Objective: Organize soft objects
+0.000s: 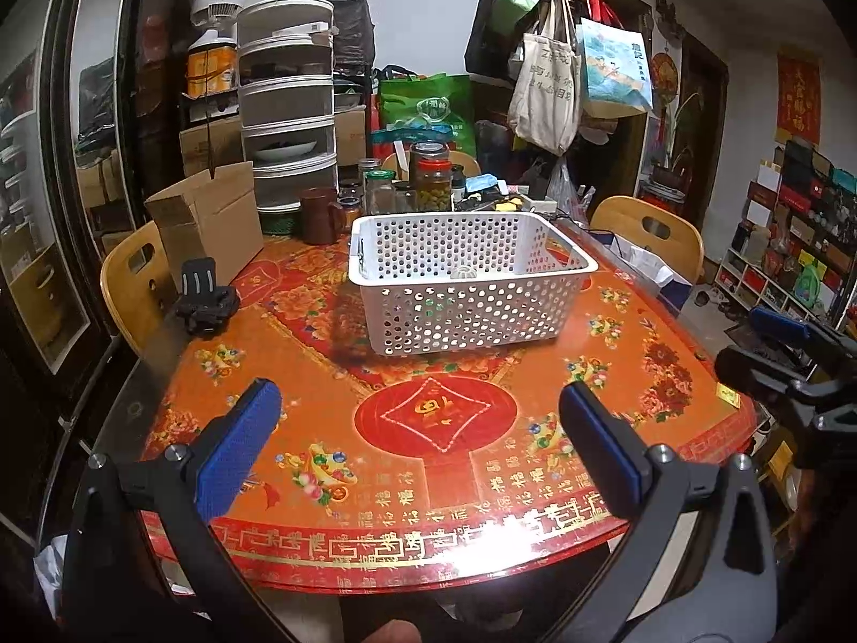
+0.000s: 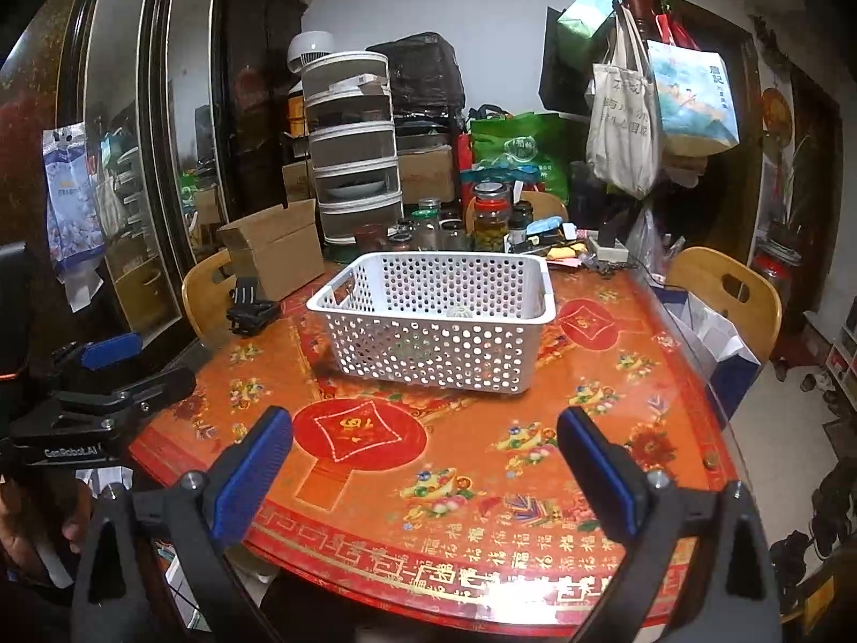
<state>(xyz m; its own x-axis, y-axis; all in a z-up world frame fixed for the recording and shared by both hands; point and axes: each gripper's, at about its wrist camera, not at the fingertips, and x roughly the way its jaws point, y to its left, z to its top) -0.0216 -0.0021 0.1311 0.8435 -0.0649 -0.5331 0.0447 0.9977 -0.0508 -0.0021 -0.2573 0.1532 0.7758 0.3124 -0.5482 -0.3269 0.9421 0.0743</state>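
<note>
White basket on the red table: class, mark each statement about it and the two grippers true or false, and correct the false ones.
1. The white basket stands upright on the table. True.
2. The left gripper is clamped on a soft toy. False: its jaws are wide open and hold nothing.
3. The right gripper is open and held apart from the basket. True.
4. The basket is piled to the rim. False: only a small pale object shows above the near wall; the rest is mostly hidden.
5. A cardboard box sits to the left of the basket. True.
</note>
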